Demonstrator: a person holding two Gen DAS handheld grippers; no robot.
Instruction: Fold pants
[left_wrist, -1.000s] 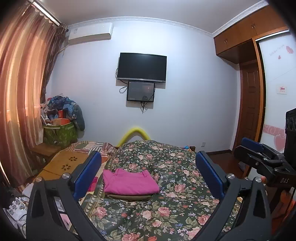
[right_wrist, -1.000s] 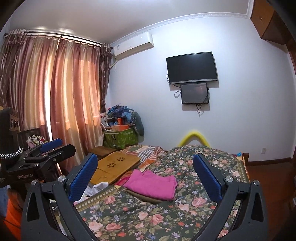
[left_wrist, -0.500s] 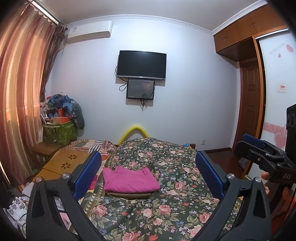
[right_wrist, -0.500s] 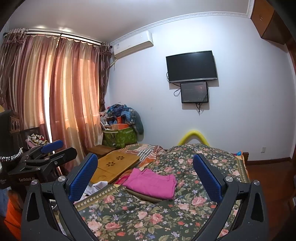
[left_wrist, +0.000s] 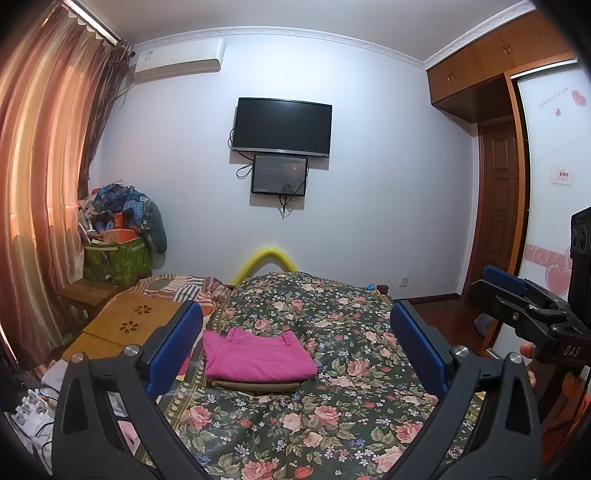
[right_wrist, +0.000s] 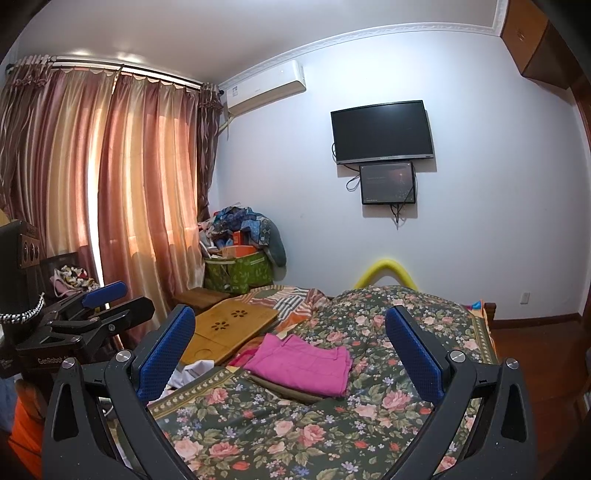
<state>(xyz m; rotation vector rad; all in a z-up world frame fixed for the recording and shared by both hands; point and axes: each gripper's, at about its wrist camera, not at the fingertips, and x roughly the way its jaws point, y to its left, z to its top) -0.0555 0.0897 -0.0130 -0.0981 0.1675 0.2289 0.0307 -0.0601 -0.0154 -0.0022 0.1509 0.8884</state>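
Folded pink pants (left_wrist: 256, 358) lie on top of a folded olive garment (left_wrist: 255, 386) on the floral bedspread (left_wrist: 332, 406). The same pink pants (right_wrist: 301, 363) show in the right wrist view, left of centre. My left gripper (left_wrist: 295, 350) hangs open above the bed, well back from the stack, with nothing between its blue pads. Equally wide open and empty is my right gripper (right_wrist: 290, 354). Each gripper shows at the edge of the other's view: the right gripper (left_wrist: 517, 299) at right, the left gripper (right_wrist: 99, 306) at left. Both are held clear of the cloth.
A bamboo lap tray (left_wrist: 125, 328) lies on the bed's left side beside a striped quilt (left_wrist: 184, 288). A green bag piled with clothes (left_wrist: 118, 254) stands by the curtains (left_wrist: 37, 203). A TV (left_wrist: 282, 127) hangs on the far wall. A wardrobe and door (left_wrist: 498, 206) are at right.
Both grippers have drifted slightly, so the stack sits a little higher in the views. The right gripper seen in the left view has shifted lower and rightward. Both stay open; the clothes lie unmoved.
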